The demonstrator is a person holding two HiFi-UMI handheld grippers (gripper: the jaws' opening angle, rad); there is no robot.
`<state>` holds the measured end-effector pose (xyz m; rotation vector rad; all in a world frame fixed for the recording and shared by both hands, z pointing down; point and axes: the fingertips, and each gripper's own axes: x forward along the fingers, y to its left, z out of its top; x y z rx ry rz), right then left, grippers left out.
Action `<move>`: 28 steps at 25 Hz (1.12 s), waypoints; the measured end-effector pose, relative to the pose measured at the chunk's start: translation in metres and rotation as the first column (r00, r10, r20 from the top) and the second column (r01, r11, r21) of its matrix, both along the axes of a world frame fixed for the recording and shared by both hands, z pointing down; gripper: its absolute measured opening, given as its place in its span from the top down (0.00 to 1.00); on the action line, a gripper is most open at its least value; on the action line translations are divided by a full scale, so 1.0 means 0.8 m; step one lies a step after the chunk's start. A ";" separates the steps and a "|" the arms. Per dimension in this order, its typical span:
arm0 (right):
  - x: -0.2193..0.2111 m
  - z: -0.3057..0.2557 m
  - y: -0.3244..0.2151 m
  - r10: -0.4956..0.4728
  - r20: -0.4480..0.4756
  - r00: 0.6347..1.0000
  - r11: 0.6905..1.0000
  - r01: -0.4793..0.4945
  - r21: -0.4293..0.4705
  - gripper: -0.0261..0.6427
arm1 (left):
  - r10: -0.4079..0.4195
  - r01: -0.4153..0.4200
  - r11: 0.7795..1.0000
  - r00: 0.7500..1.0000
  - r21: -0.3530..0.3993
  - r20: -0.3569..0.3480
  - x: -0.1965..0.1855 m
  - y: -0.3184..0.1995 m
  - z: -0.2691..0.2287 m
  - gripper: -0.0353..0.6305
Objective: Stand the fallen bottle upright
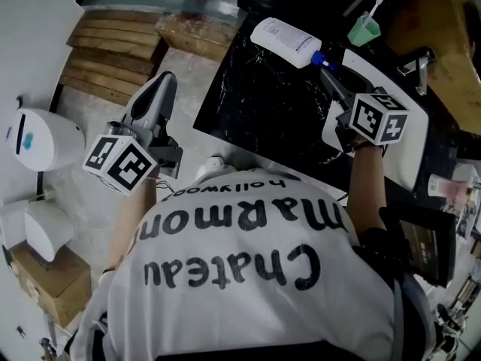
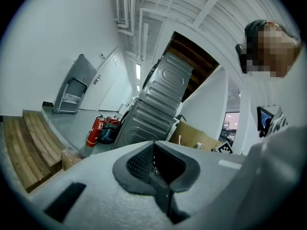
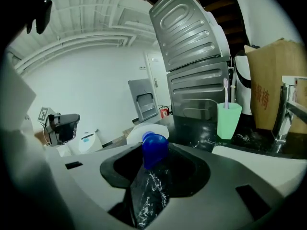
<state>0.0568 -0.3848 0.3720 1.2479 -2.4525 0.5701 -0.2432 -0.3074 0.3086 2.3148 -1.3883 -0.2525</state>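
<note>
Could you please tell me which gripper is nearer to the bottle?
Right. The right gripper grips the bottle by its blue cap; the left gripper hangs off the counter, far to its left.

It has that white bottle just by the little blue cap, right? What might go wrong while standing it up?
The right gripper holds the bottle only by its small blue cap, so the long white body might twist or slip free as it tilts up. The green cup with a toothbrush stands close to the cap end; a swinging bottle might knock it over. The black counter looks glossy, so the base might skid.
</note>
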 end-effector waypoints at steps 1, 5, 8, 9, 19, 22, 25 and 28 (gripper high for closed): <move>0.000 -0.007 0.001 0.008 -0.004 1.000 1.000 -0.008 0.012 0.72 | 0.012 -0.012 1.000 1.000 0.007 -0.003 -0.001 -0.005 -0.003 0.93; -0.001 -0.036 0.004 0.048 -0.011 0.999 0.997 -0.047 0.062 0.72 | 0.062 -0.061 0.998 0.998 0.032 -0.019 0.000 -0.023 -0.010 0.93; -0.003 -0.056 0.007 0.079 -0.023 0.997 0.993 -0.076 0.095 0.72 | 0.101 -0.100 0.994 0.995 0.050 -0.026 0.001 -0.034 -0.015 0.93; -0.005 -0.063 0.007 0.088 -0.032 0.996 0.991 -0.084 0.106 0.72 | 0.114 -0.112 0.992 0.993 0.057 -0.028 0.000 -0.038 -0.017 0.93; -0.037 -0.101 0.004 0.160 -0.137 0.978 0.974 -0.134 0.182 0.73 | 0.155 -0.148 0.985 0.985 0.090 -0.073 -0.048 -0.062 -0.015 0.93; -0.036 -0.106 0.004 0.167 -0.182 0.969 0.972 -0.130 0.196 0.73 | 0.147 -0.140 0.987 0.985 0.083 -0.086 -0.048 -0.063 -0.013 0.93; -0.036 -0.111 0.002 0.171 -0.228 0.959 0.970 -0.123 0.210 0.73 | 0.140 -0.133 0.989 0.986 0.069 -0.093 -0.048 -0.061 -0.011 0.93; -0.040 -0.114 0.000 0.168 -0.258 0.951 0.969 -0.111 0.223 0.73 | 0.130 -0.125 0.991 0.987 0.057 -0.098 -0.053 -0.057 -0.003 0.93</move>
